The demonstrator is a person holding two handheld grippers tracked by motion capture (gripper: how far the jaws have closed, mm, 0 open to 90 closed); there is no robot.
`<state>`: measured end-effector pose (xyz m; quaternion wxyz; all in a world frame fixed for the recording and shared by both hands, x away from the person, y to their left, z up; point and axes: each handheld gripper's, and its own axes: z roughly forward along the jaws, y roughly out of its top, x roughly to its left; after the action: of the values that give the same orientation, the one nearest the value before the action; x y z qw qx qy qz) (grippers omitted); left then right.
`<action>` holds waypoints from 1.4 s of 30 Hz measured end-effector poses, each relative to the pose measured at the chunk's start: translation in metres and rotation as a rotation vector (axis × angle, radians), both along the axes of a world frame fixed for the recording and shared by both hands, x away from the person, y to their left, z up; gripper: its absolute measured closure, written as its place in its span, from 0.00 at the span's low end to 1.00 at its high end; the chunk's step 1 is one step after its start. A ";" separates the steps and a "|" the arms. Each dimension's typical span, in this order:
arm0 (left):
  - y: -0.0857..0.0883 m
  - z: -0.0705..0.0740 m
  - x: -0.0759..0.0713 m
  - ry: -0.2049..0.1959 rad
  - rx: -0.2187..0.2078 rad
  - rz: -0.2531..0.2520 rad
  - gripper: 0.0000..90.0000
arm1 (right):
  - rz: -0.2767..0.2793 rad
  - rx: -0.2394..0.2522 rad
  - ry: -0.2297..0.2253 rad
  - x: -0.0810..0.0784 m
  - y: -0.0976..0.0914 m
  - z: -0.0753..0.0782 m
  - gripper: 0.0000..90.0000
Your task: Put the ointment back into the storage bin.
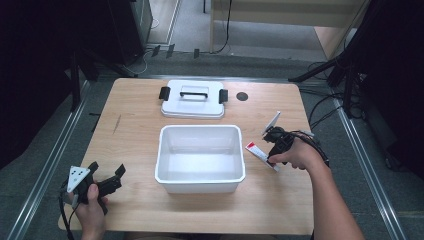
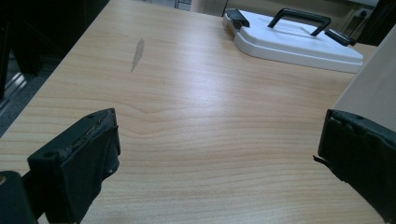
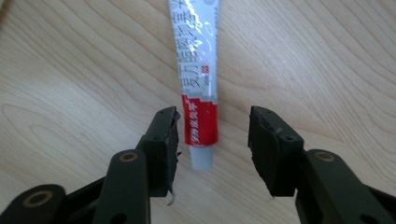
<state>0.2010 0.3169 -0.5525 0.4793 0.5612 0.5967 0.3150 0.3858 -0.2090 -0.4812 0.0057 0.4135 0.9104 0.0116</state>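
We see the right gripper [image 3: 212, 144] spread open astride the cap end of a toothpaste tube [image 3: 198, 84], which lies on the table [image 1: 280, 200] right of the white bin [image 1: 200, 159]. The left gripper [image 2: 219, 158] gapes wide, empty.

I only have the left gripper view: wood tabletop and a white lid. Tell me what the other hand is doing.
Observer: The right tool hangs open over a red-and-white toothpaste tube lying on the wooden table, jaws on either side of its cap end.
Operator: Say where that is.
Observer: Just right of an open white plastic bin at the table's middle.
Operator: Report the bin's contents.
Observer: Nothing visible inside; its white lid with black handle lies flat behind it.
Operator: And my tool.
Observer: The left tool sits open near the front left corner.
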 end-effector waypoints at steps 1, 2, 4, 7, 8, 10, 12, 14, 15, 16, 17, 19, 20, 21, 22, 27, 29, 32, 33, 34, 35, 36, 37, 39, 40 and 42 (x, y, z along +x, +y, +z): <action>0.000 0.000 0.000 0.000 -0.001 0.000 0.00 | -0.002 -0.004 0.005 0.000 0.002 -0.001 0.64; 0.000 0.000 0.000 0.000 -0.001 0.000 0.00 | 0.003 -0.019 0.010 0.001 0.005 -0.004 0.66; 0.000 0.000 0.000 0.001 -0.001 -0.001 0.00 | 0.006 -0.022 0.009 0.002 0.006 -0.005 0.66; 0.000 0.000 0.000 0.002 -0.001 -0.001 0.00 | 0.017 -0.032 0.007 0.003 0.011 -0.009 0.67; 0.000 0.000 0.000 0.003 -0.002 -0.001 0.00 | 0.023 -0.035 0.007 0.003 0.014 -0.011 0.68; 0.001 0.000 0.000 0.003 -0.003 -0.002 0.00 | 0.026 -0.039 0.011 0.005 0.017 -0.013 0.71; 0.001 0.000 0.000 0.003 -0.003 -0.001 0.00 | 0.031 -0.047 0.015 0.006 0.020 -0.015 0.73; 0.001 0.000 0.000 0.002 -0.004 -0.002 0.00 | 0.029 -0.055 0.015 0.006 0.022 -0.016 0.76; 0.001 0.000 0.000 0.002 -0.005 -0.002 0.00 | 0.029 -0.055 0.015 0.006 0.022 -0.016 0.76; 0.001 0.000 0.000 0.002 -0.006 -0.002 0.00 | 0.030 -0.054 0.015 0.007 0.023 -0.018 0.78; 0.001 0.000 0.000 0.003 -0.007 -0.002 0.00 | 0.030 -0.054 0.015 0.007 0.023 -0.018 0.78; 0.001 0.000 0.000 0.005 -0.008 -0.002 0.00 | 0.029 -0.051 0.017 0.008 0.025 -0.019 0.78; 0.001 0.000 0.000 0.006 -0.009 -0.002 0.00 | 0.028 -0.055 0.012 0.008 0.025 -0.020 0.78; 0.001 0.000 0.000 0.006 -0.009 -0.002 0.00 | 0.028 -0.055 0.012 0.008 0.025 -0.020 0.78; 0.001 0.000 0.000 0.005 -0.009 -0.002 0.00 | 0.027 -0.057 0.017 0.008 0.026 -0.021 0.78; 0.001 0.000 0.001 0.006 -0.011 -0.002 0.00 | 0.015 -0.045 0.018 0.008 0.027 -0.023 0.80; 0.001 0.000 0.001 0.006 -0.011 -0.002 0.00 | 0.012 -0.042 0.020 0.008 0.027 -0.023 0.80; 0.001 0.000 0.001 0.007 -0.009 -0.003 0.00 | 0.003 -0.015 0.041 0.008 0.025 -0.022 0.80; 0.001 0.000 0.001 0.007 -0.009 -0.003 0.00 | 0.003 -0.015 0.041 0.008 0.025 -0.022 0.80; 0.001 0.000 0.001 0.006 -0.008 -0.003 0.00 | -0.003 -0.019 0.044 0.007 0.025 -0.021 0.80; 0.001 0.000 0.001 0.007 -0.008 -0.002 0.00 | -0.006 -0.013 0.042 0.007 0.024 -0.020 0.80; 0.001 0.000 0.001 0.007 -0.008 -0.003 0.00 | -0.025 -0.009 0.044 0.007 0.023 -0.019 0.80; 0.001 0.000 0.001 0.007 -0.009 -0.003 0.00 | -0.039 0.001 0.046 0.007 0.022 -0.017 0.80; 0.001 0.000 0.001 0.007 -0.010 -0.002 0.00 | -0.070 0.016 0.050 0.006 0.021 -0.012 0.80; 0.001 0.000 0.001 0.007 -0.011 -0.003 0.00 | -0.088 0.028 0.050 0.006 0.020 -0.006 0.80; 0.001 0.000 0.001 0.007 -0.011 -0.003 0.00 | -0.100 0.031 0.047 0.004 0.019 0.001 0.80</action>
<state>0.2018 0.3182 -0.5527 0.4809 0.5603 0.5994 0.3091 0.3901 -0.1896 -0.4804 -0.0216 0.4589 0.8881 0.0157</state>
